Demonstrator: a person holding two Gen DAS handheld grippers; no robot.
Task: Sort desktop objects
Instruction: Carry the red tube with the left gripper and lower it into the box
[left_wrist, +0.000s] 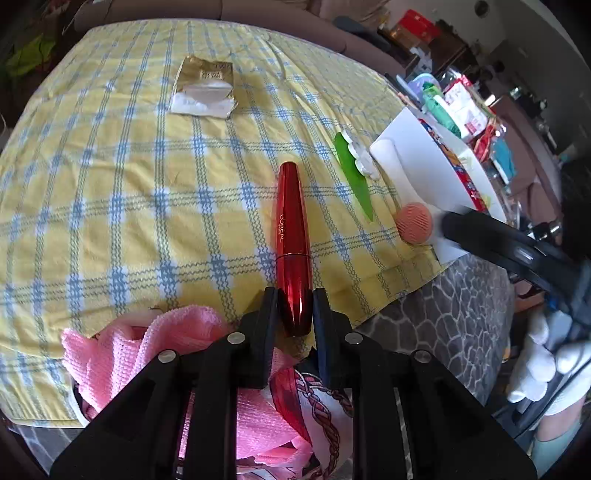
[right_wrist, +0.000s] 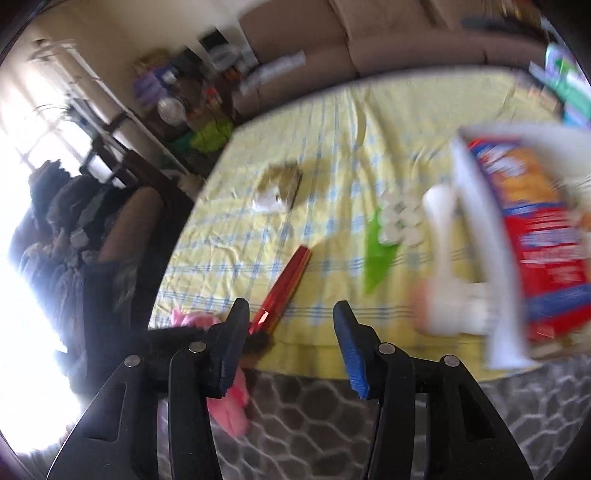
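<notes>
My left gripper (left_wrist: 295, 299) is shut on the near end of a red L'Oreal mascara tube (left_wrist: 291, 229), which points away over the yellow checked tablecloth (left_wrist: 129, 184). The tube also shows in the blurred right wrist view (right_wrist: 284, 284). My right gripper (right_wrist: 290, 314) is open and empty, hovering at the table's near edge. A green leaf-shaped clip with white flowers (left_wrist: 354, 166) lies right of the tube. A white facial brush with a pink head (left_wrist: 410, 221) lies beside a white box (left_wrist: 436, 170).
A gold and white packet (left_wrist: 203, 88) lies at the far middle of the cloth. A pink towel (left_wrist: 155, 350) sits in a container below my left gripper. A red and blue snack package (right_wrist: 535, 236) lies in the white box. Clutter fills the far right.
</notes>
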